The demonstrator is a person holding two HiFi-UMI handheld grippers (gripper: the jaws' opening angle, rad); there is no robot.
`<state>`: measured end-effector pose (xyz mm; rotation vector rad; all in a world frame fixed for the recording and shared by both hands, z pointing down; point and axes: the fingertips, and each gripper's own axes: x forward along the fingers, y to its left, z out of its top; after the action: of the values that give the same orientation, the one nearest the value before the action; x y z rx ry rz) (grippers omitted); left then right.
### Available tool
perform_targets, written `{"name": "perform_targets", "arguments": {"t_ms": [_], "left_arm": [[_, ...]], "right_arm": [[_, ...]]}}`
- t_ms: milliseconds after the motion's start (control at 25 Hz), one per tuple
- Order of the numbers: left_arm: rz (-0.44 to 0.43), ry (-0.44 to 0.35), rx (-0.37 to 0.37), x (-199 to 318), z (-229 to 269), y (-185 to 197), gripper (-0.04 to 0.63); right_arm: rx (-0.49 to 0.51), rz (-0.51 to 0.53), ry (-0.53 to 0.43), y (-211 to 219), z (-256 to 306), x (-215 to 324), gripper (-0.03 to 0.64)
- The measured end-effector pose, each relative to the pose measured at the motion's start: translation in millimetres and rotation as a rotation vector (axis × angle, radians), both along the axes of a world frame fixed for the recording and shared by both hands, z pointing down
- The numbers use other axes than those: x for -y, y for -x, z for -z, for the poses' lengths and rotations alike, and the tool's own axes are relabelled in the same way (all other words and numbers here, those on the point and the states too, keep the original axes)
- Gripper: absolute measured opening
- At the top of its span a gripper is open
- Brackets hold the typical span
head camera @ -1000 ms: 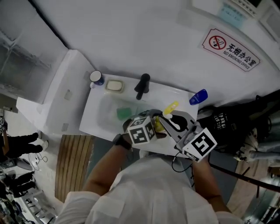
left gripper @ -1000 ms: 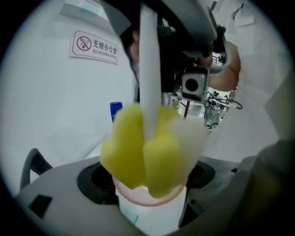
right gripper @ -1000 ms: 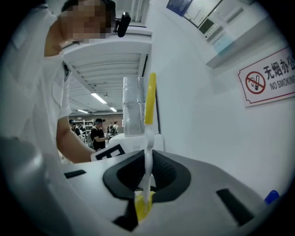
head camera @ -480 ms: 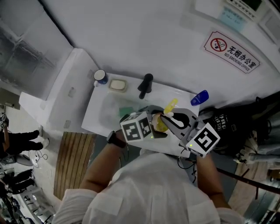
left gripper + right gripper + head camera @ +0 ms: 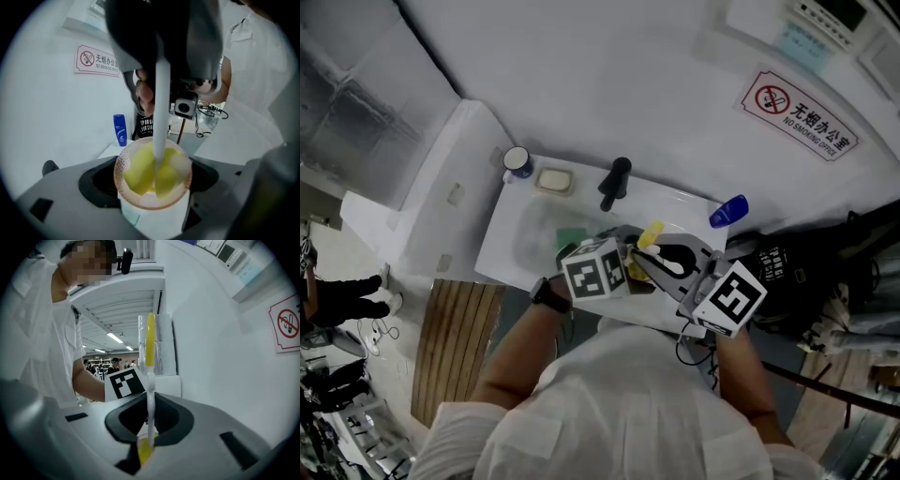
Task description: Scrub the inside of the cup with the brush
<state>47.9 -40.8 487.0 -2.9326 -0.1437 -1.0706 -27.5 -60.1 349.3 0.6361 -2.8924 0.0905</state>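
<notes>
The left gripper [image 5: 152, 187] clamps the white cup [image 5: 154, 220] at lower centre, while the right gripper [image 5: 149, 427] pinches the brush [image 5: 160, 117] by its handle, its yellow sponge head [image 5: 140, 174] inside the cup.

Cup [image 5: 154, 219]: white wall, smooth, plastic in appearance; semi-translucent towards the rim, which carries an orange dotted tint.
Brush [image 5: 161, 105]: smooth white plastic handle with a slight sheen; the head is yellow foam, matt and porous-looking.
Left gripper [image 5: 153, 183] and right gripper [image 5: 149, 425]: grey moulded plastic jaws, matt, with black recesses.
Marker cube [image 5: 597, 274]: flat matt black-and-white print.
Sink [image 5: 508, 246]: white, smooth, glossy.
Tap [image 5: 614, 183]: black, matt.
Bottle [image 5: 120, 130]: blue plastic, glossy.
Mat [image 5: 455, 347]: brown wooden slats, unpolished.
Shirt [image 5: 619, 403]: white cloth, matt.
Sign [image 5: 802, 112]: smooth sheet, faint gloss.
</notes>
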Motion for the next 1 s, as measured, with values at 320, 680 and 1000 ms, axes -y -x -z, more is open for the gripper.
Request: {"name": "perform_targets", "arguments": {"t_ms": [320,680,1000], "left_arm": [[0.001,0.006,-0.007,-2.0,1.0,6.5,0.385],[-0.040,-0.008,0.011,-8.6,4.0,4.2,0.385],[-0.064,0.010,0.005,-15.1,3.6,2.0,0.385]], "right_arm": [[-0.104,0.006,0.031,-7.3,-12.7,-4.2,0.025],[-0.027,0.008,0.006,1.2,-11.5,-0.2,0.025],[0.017,0.027,0.051,0.3,-13.4,-2.4,0.023]]}}
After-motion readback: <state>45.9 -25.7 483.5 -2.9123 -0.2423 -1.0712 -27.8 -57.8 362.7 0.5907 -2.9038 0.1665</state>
